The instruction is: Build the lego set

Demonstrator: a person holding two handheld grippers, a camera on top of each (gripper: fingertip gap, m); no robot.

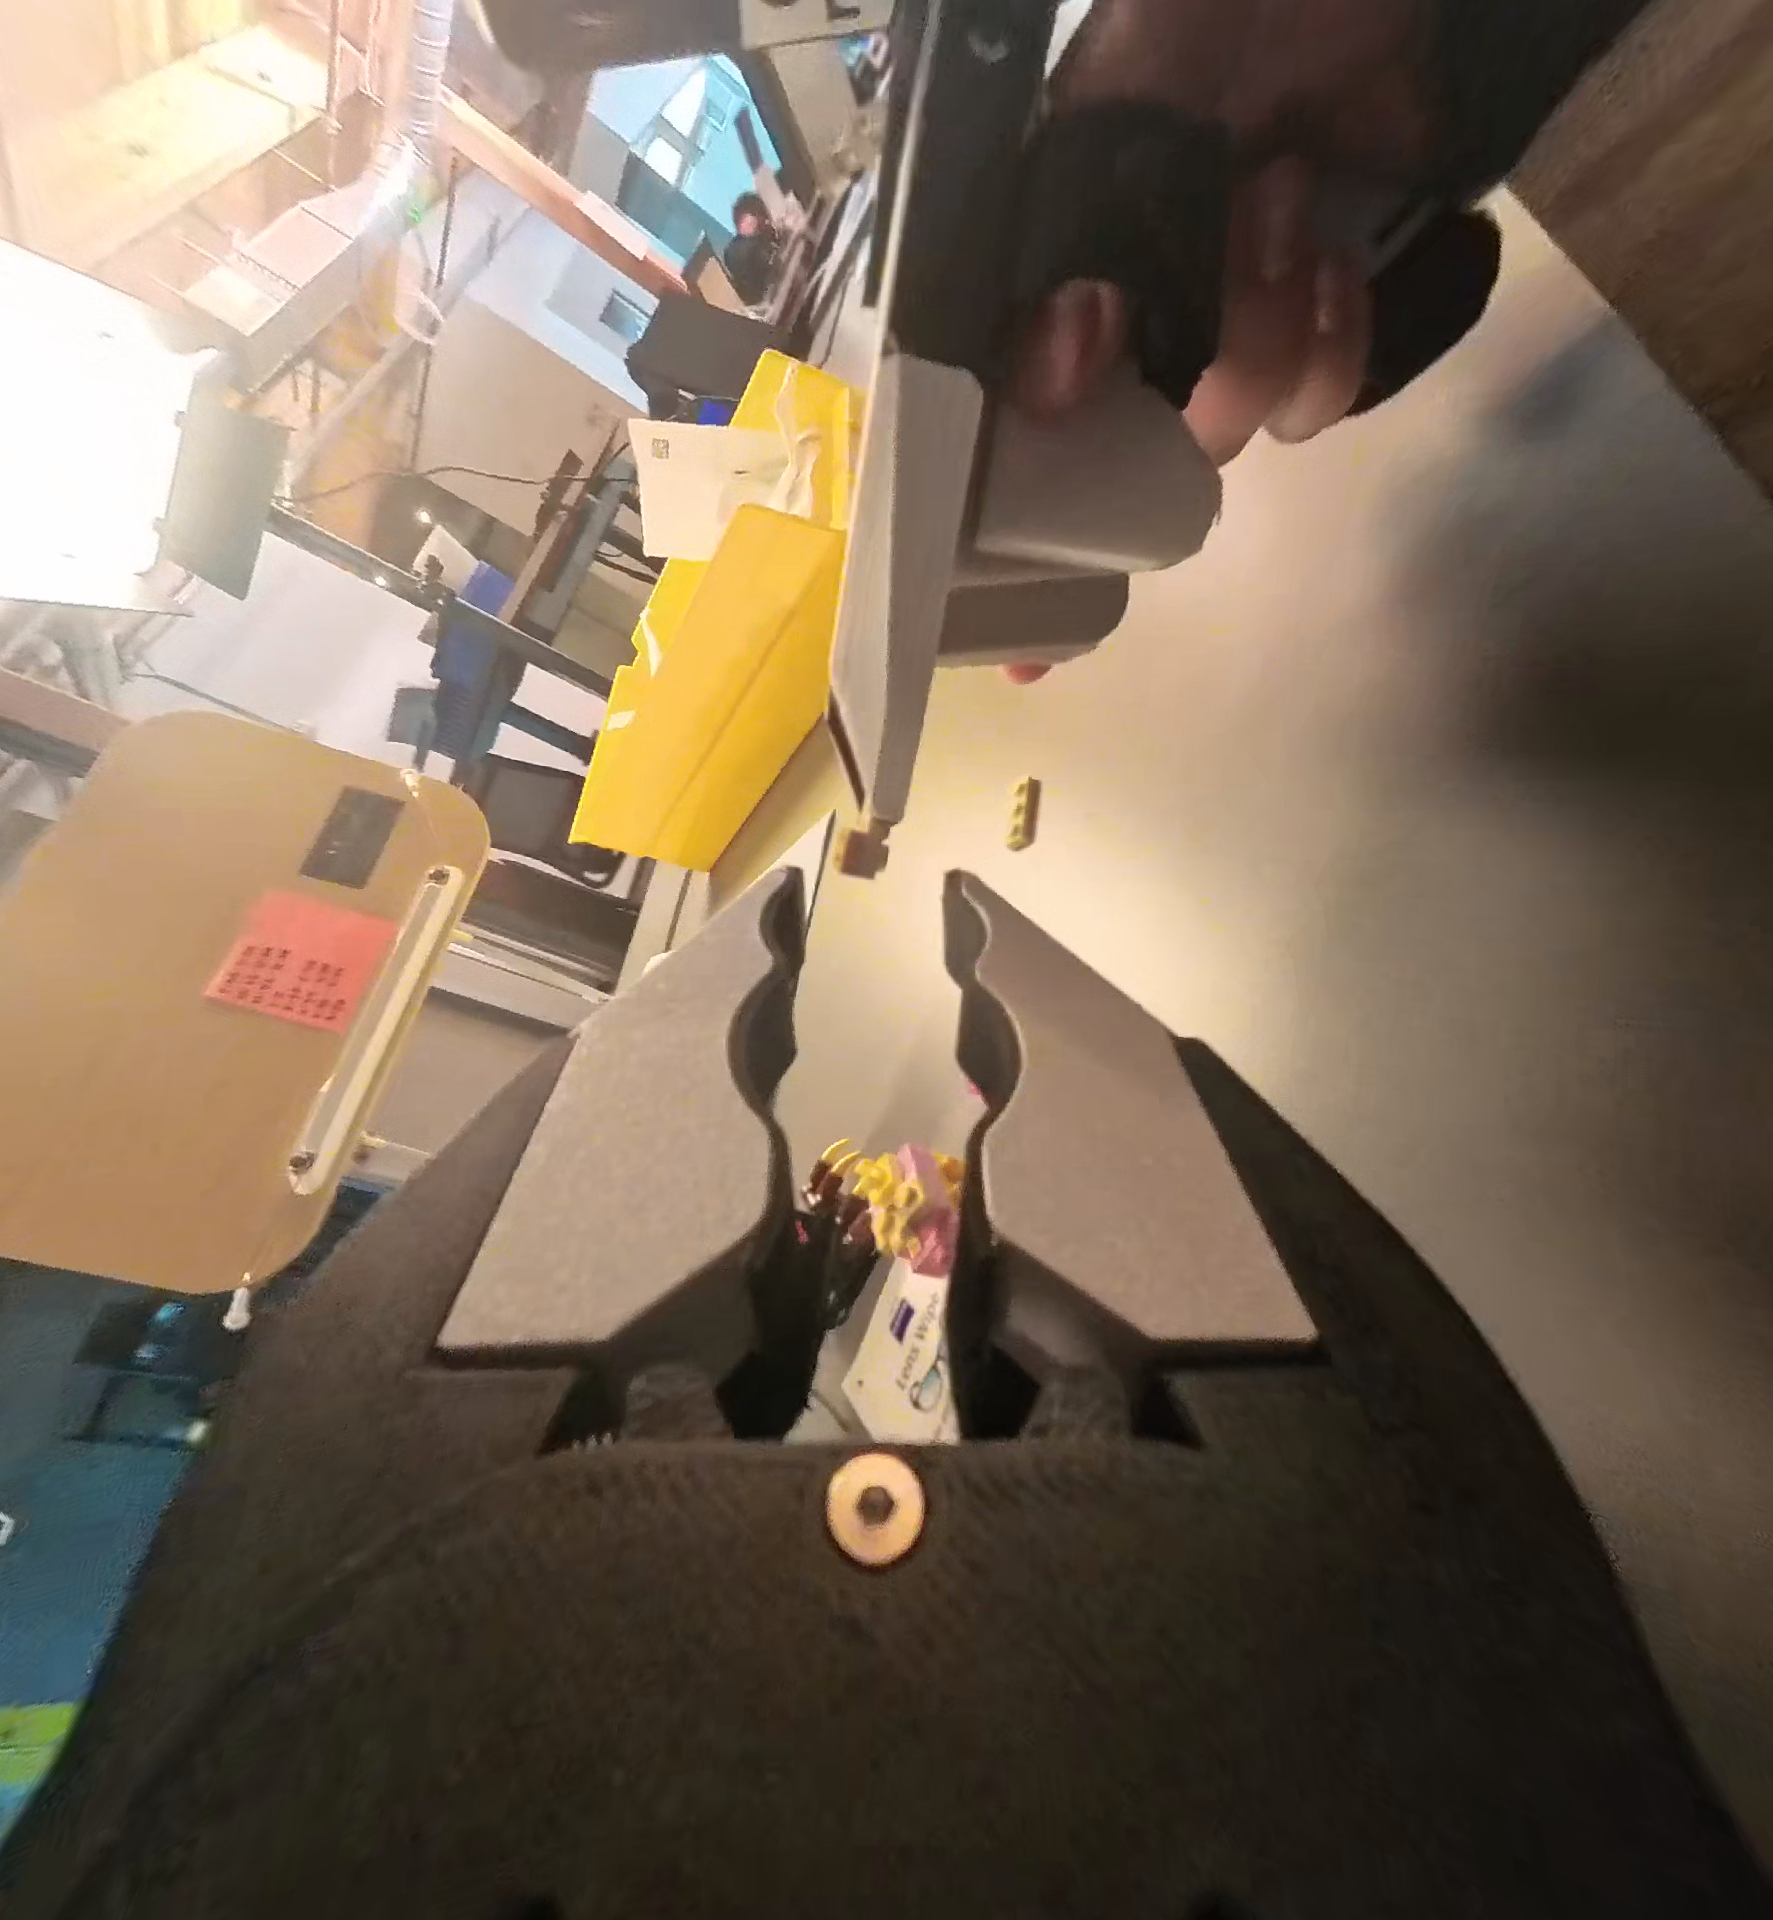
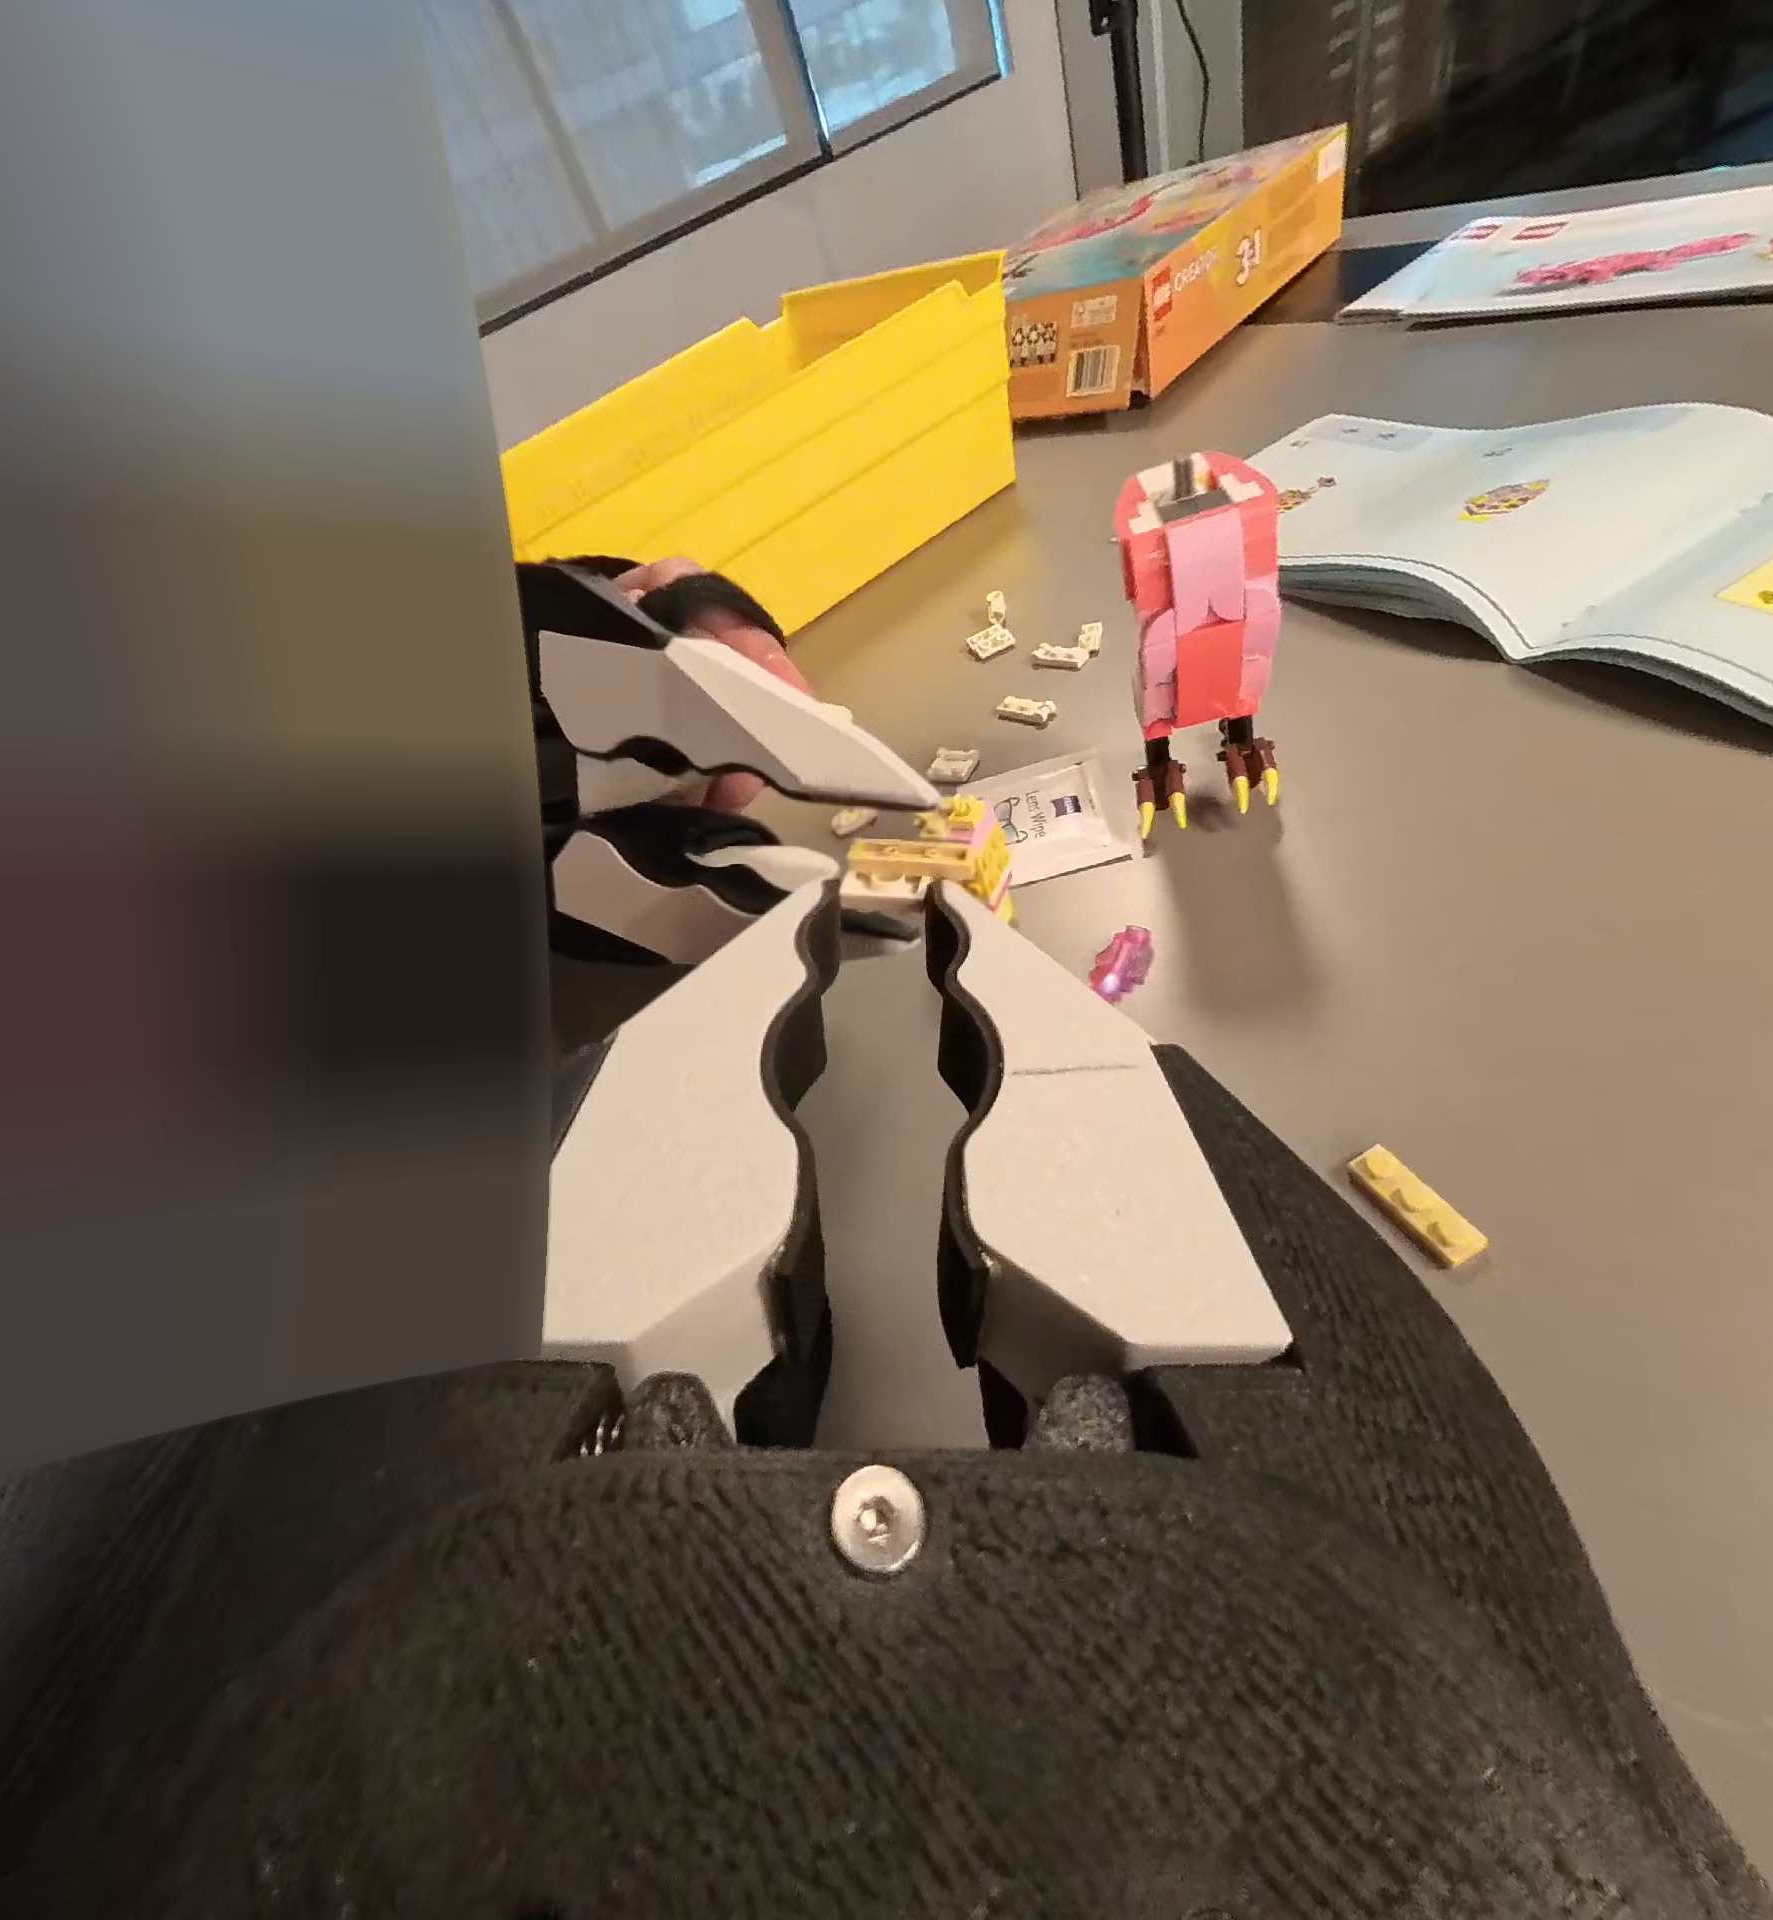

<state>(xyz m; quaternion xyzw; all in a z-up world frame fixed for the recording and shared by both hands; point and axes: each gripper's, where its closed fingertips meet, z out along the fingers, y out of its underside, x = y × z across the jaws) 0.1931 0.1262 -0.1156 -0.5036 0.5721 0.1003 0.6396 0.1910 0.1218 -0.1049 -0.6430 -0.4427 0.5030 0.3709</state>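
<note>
**Gripping a small tan-and-white piece while the other jaws stand released**

The right gripper point(image 2: 882, 899) has its jaws clenched on a small tan-and-white brick piece point(image 2: 903, 868), caught just at the fingertips. The shadow beneath suggests it is lifted a little off the grey counter point(image 2: 1484, 935), though that is a judgement. The left wrist view shows the same piece at the tip of that gripper, with a gloved hand point(image 1: 1225, 312) on the handle behind it.

The left gripper point(image 1: 871, 894) has its jaws released, with only bare counter showing between the fingertips. From the right wrist view it reaches in from the left, its upper finger close to a small yellow-and-pink build point(image 2: 986, 842). Whether the two touch cannot be told. That build sits beside a white wipe packet point(image 2: 1058, 821).

As to what stands assembled, a pink-and-red figure point(image 2: 1204, 603) with dark legs and yellow claws is upright on the counter, its top open. The small yellow-and-pink build also looks partly made.

Much lies loose. Several white pieces point(image 2: 1027, 710) are scattered between the figure and a yellow bin point(image 2: 778, 447). A translucent pink piece point(image 2: 1126, 961) lies just right of the right gripper, and a flat tan plate point(image 2: 1417, 1205) lies nearer the camera. An open booklet point(image 2: 1547, 540) and an orange box point(image 2: 1173, 281) lie farther back.
</note>
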